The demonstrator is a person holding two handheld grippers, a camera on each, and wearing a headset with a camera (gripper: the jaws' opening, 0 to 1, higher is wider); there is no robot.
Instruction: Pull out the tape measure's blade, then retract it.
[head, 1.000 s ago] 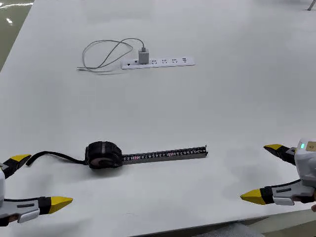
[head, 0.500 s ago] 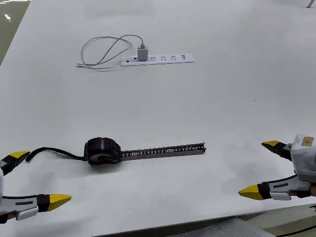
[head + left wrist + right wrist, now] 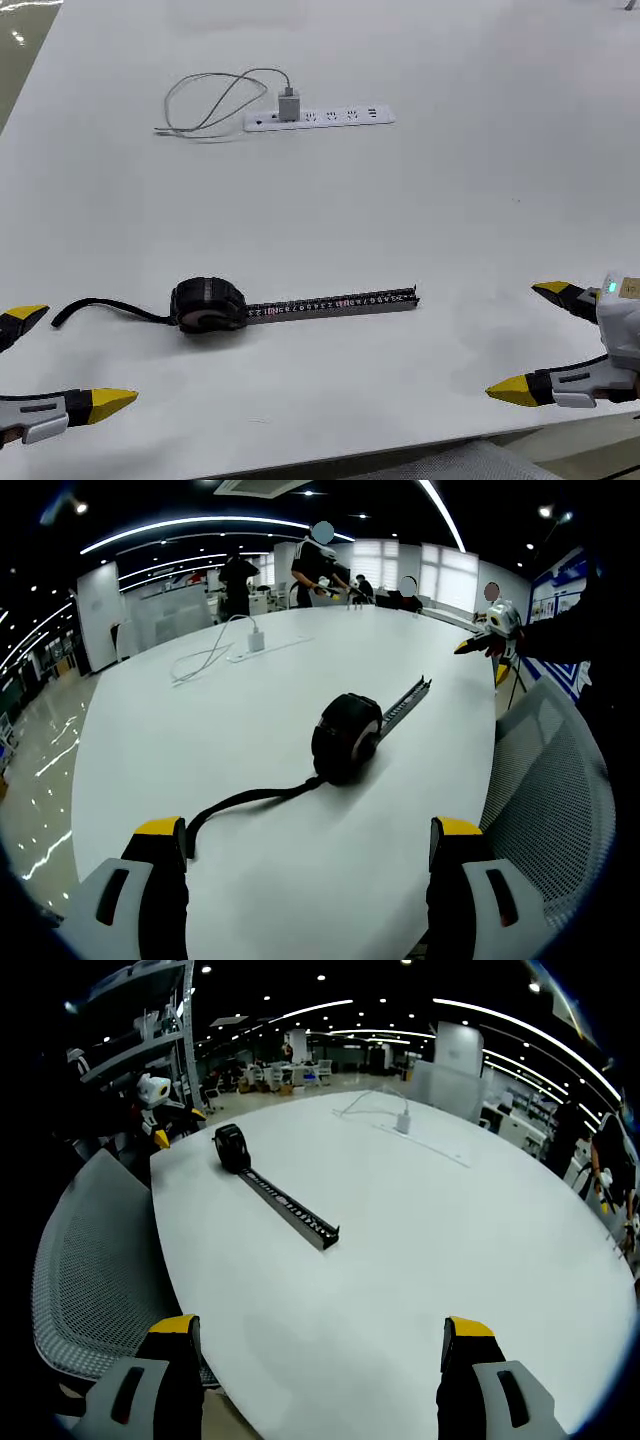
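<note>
Here, in the head view, the tape measure (image 3: 208, 305) lies on the white table (image 3: 450, 200) near its front edge, with its blade (image 3: 335, 304) extended rightward and its black strap (image 3: 105, 308) trailing left; the left gripper (image 3: 70, 356) and right gripper (image 3: 527, 340) hover at either side, jaws spread wide, well apart from it. In the left gripper view, the open jaws face the case, the strap end lying near the left jaw. In the right gripper view, the open jaws hold nothing, the blade tip nearest and the case beyond it.
</note>
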